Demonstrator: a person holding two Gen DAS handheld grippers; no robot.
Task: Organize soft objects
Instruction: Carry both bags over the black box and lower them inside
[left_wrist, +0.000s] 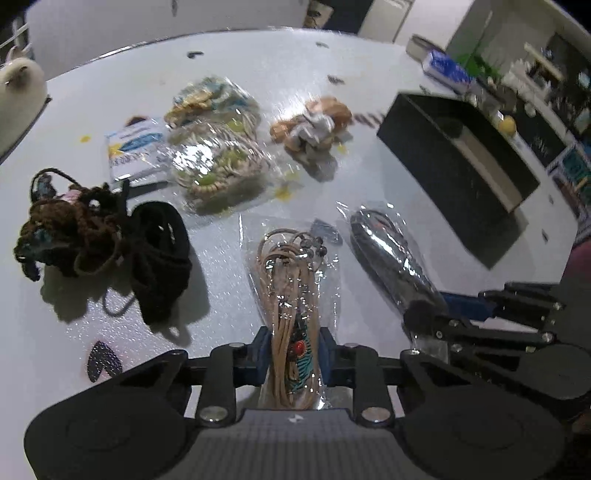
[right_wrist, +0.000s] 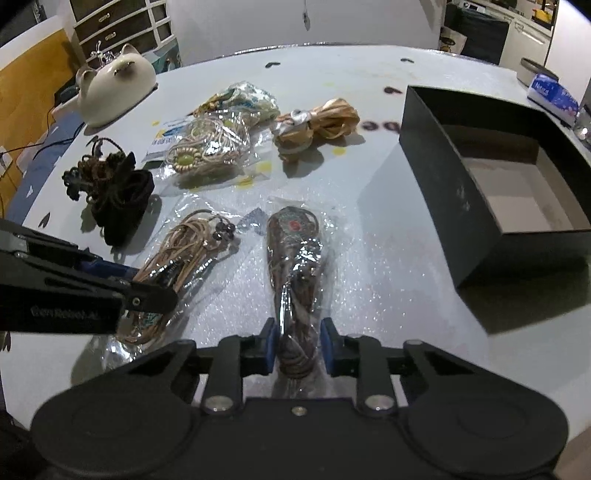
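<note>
Left gripper (left_wrist: 293, 356) is clamped on the bagged tan cord bundle (left_wrist: 291, 280), right gripper (right_wrist: 297, 349) on the bagged brown cord bundle (right_wrist: 297, 266); transfer to the open black box (right_wrist: 443, 155), ahead-right, is presumably intended.

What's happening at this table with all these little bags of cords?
A person is sorting soft items with two handheld grippers. The left gripper has its jaws shut on a clear packet of beige cord, and the right gripper is shut on a packet of dark brown cord. Both packets still lie on the white table. An open black box sits empty to the right; other bundles wait farther back.
</note>
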